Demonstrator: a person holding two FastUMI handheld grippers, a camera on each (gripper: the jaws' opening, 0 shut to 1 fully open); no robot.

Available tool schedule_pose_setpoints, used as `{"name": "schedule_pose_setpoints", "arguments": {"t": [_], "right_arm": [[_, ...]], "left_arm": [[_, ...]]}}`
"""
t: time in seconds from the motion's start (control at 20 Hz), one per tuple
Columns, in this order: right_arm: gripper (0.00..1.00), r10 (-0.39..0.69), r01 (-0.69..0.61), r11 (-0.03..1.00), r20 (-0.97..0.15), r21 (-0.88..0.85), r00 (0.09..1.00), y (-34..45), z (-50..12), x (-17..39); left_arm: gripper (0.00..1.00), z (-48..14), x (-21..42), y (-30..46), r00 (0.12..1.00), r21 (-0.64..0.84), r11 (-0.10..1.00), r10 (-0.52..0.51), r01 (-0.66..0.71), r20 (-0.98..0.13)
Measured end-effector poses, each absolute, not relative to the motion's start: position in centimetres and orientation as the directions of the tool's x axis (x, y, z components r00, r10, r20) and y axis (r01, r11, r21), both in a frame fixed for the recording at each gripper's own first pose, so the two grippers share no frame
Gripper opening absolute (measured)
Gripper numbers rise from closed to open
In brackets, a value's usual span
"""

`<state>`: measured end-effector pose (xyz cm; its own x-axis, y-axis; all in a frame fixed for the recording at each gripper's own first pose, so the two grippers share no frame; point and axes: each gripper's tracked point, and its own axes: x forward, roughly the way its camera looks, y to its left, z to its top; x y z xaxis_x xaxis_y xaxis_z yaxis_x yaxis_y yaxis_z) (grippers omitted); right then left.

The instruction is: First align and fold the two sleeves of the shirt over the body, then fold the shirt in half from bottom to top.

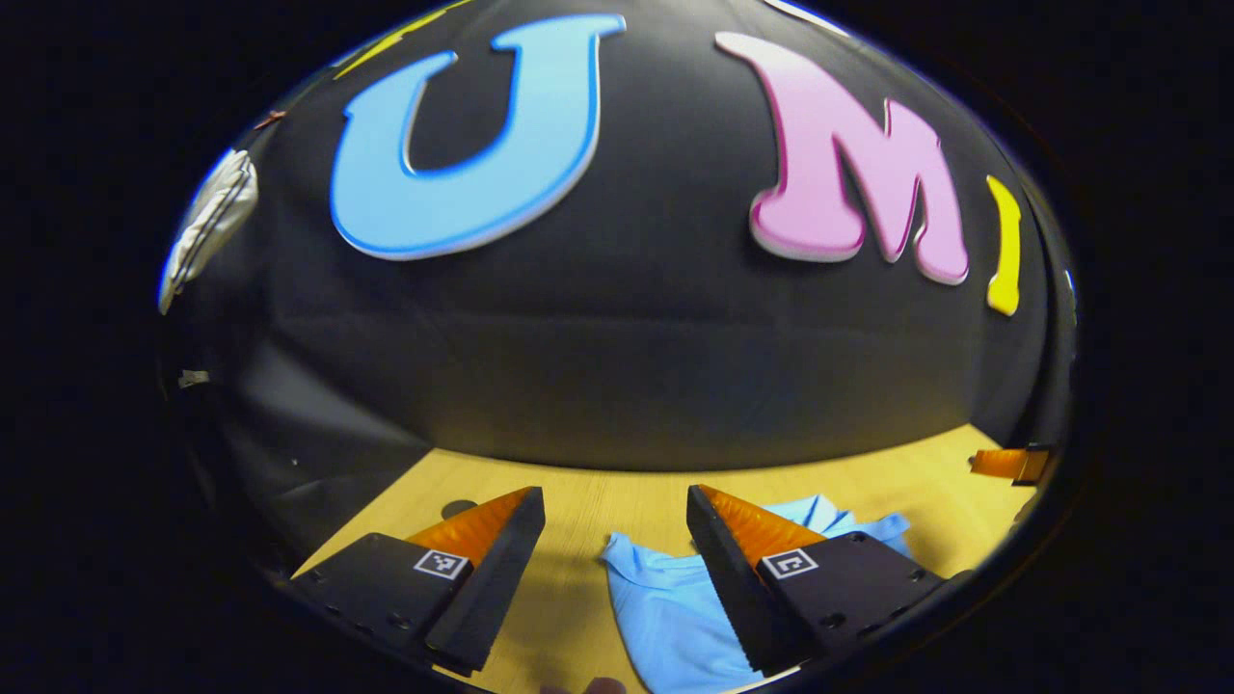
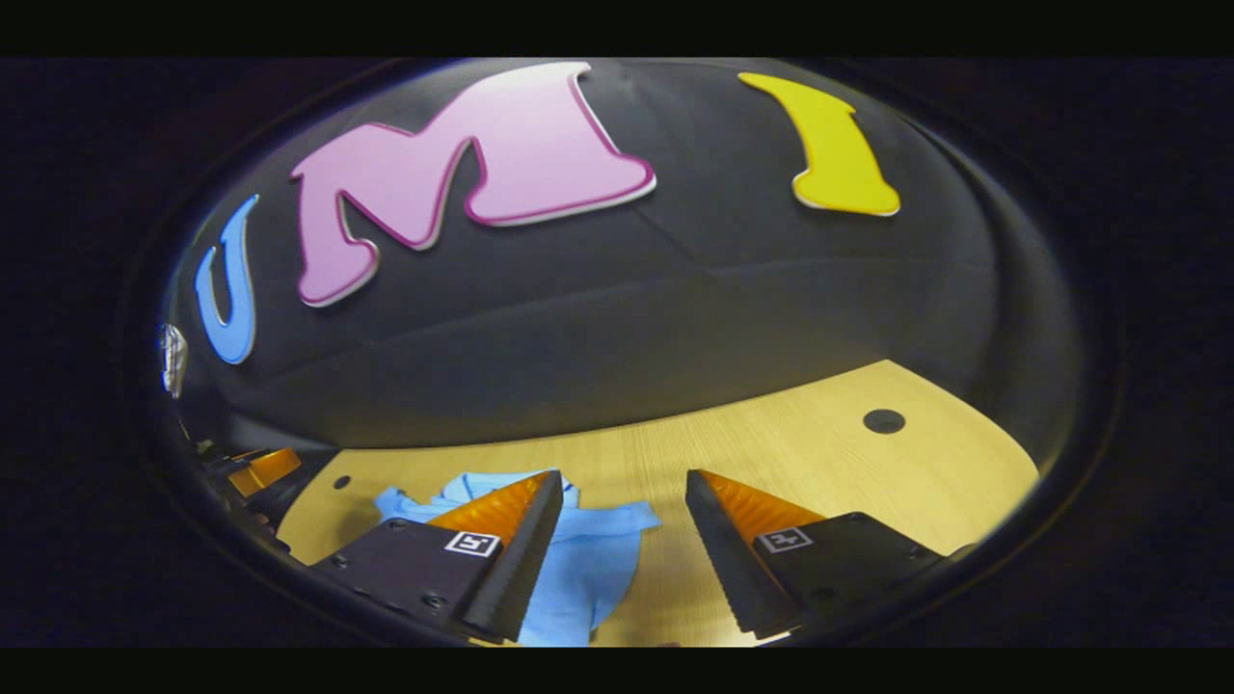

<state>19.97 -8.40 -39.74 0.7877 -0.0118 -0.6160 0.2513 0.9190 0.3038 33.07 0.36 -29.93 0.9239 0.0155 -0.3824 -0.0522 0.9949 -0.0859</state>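
Left gripper view, left tool (image 1: 615, 499) wide open, empty, blue shirt (image 1: 665, 607) on table (image 1: 569, 501), right tool (image 2: 624, 484) likewise

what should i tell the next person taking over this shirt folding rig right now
Left gripper: jaws open, holding nothing, above the table with the shirt under its right finger.
Right gripper: jaws open, holding nothing, with the shirt under its left finger.
Shirt: light blue, lying on the wooden table between the two grippers; one sleeve lies spread out to the side.
Done: no fold can be seen yet.
Left: fold both sleeves over the body, then fold the shirt in half from bottom to top.
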Motion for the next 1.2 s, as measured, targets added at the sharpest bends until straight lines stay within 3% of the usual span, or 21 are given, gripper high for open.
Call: {"name": "schedule_pose_setpoints", "arguments": {"t": [0.2,0.5,0.55,0.6,0.65,0.85,1.1,1.15,1.2], "right_arm": [[0.81,0.011,0.186,0.924,-0.512,0.333,0.859,-7.6,-30.6,15.1],[0.82,0.142,0.072,0.899,-0.444,0.431,0.885,-5.9,-22.7,5.7],[0.73,0.164,0.058,0.888,-0.433,0.457,0.886,-5.7,-21.8,4.4],[0.82,0.175,0.049,0.883,-0.425,0.467,0.888,-5.8,-20.9,3.3],[0.84,0.179,0.035,0.884,-0.407,0.466,0.896,-6.1,-19.8,2.6],[0.88,0.159,0.000,0.909,-0.346,0.418,0.924,-8.0,-14.8,-0.3],[0.94,0.055,0.030,0.944,-0.245,0.329,0.968,-12.1,-7.5,-4.5],[1.00,0.030,0.043,0.947,-0.223,0.317,0.974,-13.4,-6.4,-5.3],[0.90,0.018,0.045,0.954,-0.204,0.298,0.979,-14.7,-5.6,-6.1]], "left_arm": [[0.95,-21.1,24.4,-1.3,0.970,-0.124,0.992,0.003,-0.034,-0.242],[0.95,-14.7,12.2,-4.3,0.976,-0.148,0.987,0.029,-0.062,-0.215],[0.95,-13.5,10.8,-4.6,0.979,-0.160,0.984,0.040,-0.073,-0.199],[0.96,-12.3,9.4,-4.8,0.983,-0.173,0.982,0.050,-0.081,-0.177],[0.95,-11.0,8.2,-5.0,0.987,-0.183,0.980,0.055,-0.083,-0.153],[0.96,-8.1,3.5,-6.3,0.992,-0.163,0.985,0.043,-0.062,-0.118],[0.97,-3.5,-0.1,-11.1,0.997,-0.257,0.964,-0.071,0.067,-0.005],[0.97,-3.0,-0.7,-12.4,0.996,-0.269,0.959,-0.091,0.087,-0.001],[0.97,-2.4,-1.3,-13.6,0.995,-0.271,0.957,-0.102,0.101,0.009]]}}
